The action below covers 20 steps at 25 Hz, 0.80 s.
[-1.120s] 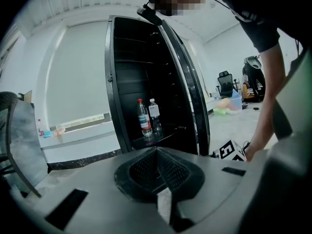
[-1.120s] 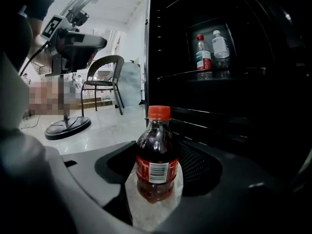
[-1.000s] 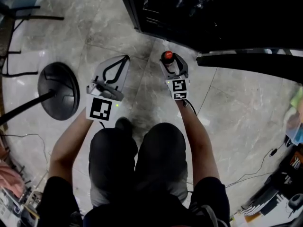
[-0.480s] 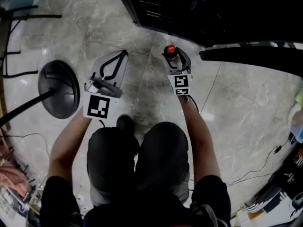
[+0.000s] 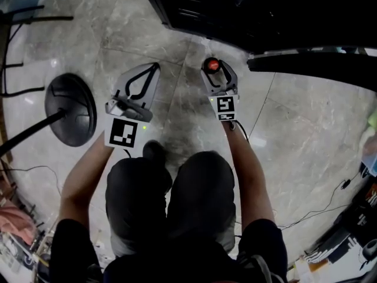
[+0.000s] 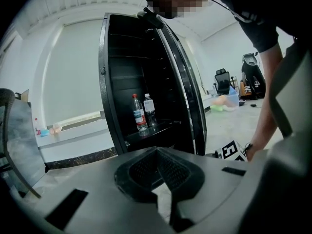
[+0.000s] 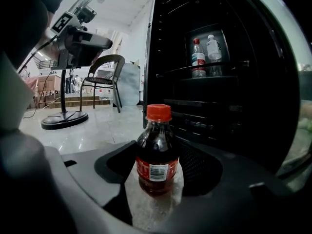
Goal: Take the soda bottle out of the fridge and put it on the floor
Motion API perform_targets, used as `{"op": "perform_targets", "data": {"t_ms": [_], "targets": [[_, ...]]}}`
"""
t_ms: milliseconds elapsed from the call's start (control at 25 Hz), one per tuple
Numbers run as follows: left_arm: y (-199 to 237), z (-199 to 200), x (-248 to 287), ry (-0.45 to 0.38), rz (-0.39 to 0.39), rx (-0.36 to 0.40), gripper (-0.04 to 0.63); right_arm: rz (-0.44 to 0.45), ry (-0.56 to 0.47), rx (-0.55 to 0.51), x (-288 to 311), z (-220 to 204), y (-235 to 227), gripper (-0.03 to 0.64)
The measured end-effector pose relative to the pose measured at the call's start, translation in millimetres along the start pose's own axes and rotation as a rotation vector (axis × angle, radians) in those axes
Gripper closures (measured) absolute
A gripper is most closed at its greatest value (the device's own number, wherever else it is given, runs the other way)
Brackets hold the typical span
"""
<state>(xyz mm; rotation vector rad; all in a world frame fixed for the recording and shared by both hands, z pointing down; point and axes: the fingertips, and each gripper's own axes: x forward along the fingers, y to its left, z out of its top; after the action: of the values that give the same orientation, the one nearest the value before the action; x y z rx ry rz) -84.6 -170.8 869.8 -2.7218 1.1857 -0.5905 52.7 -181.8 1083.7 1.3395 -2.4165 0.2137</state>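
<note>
The soda bottle (image 7: 157, 152), dark cola with a red cap (image 5: 211, 64) and a red label, stands upright on the marble floor (image 5: 294, 134) just in front of the black fridge (image 5: 247, 10). My right gripper (image 5: 214, 71) is shut on the soda bottle, one pad against each side of it (image 7: 157, 147). My left gripper (image 5: 156, 69) hovers to the left of it, shut and empty, with its pads meeting (image 6: 157, 151). Its view faces the open fridge (image 6: 126, 82).
Two water bottles (image 6: 140, 113) (image 7: 198, 57) stand on a fridge shelf. The open fridge door (image 5: 312, 69) juts out to the right. A black round stand base (image 5: 70, 108) sits on the floor to the left, with a chair (image 7: 105, 82) behind it. Cables trail at the right (image 5: 330, 205).
My right gripper has carried the soda bottle a little farther forward, toward the fridge. The left gripper has barely moved.
</note>
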Motion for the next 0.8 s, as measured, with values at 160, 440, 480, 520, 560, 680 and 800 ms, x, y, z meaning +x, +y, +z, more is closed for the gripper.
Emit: {"op": "perform_targets", "data": {"t_ms": [160,440,480,520,560,680,800], "targets": [[-2.2,1.1,3.5,-0.004,0.0,0.002,0.572,0.0,-0.006,0.0,-2.3,-1.9,0.0,0.325],[-4.2,-1.6,3.5,0.006,-0.002,0.014,0.572,0.003,0.003,-0.003,-2.9,-2.6,1.0,0.325],[-5.4,-2.7,3.6,0.009,-0.003,0.011,0.572,0.004,0.004,0.002,-3.3,-3.2,1.0,0.324],[-6.6,-3.3,3.7,0.009,-0.003,0.008,0.572,0.007,0.007,0.007,-4.0,-4.2,1.1,0.324],[-7.8,-3.4,3.8,0.009,-0.004,0.006,0.572,0.011,0.01,0.013,-5.1,-5.5,1.4,0.322],[-9.8,-2.3,3.8,0.01,-0.006,0.003,0.572,0.019,0.01,0.026,-9.8,-6.5,3.3,0.316],[-11.3,-1.5,4.0,0.006,-0.012,0.014,0.572,0.026,-0.001,0.03,-17.8,-1.2,6.2,0.316]]}}
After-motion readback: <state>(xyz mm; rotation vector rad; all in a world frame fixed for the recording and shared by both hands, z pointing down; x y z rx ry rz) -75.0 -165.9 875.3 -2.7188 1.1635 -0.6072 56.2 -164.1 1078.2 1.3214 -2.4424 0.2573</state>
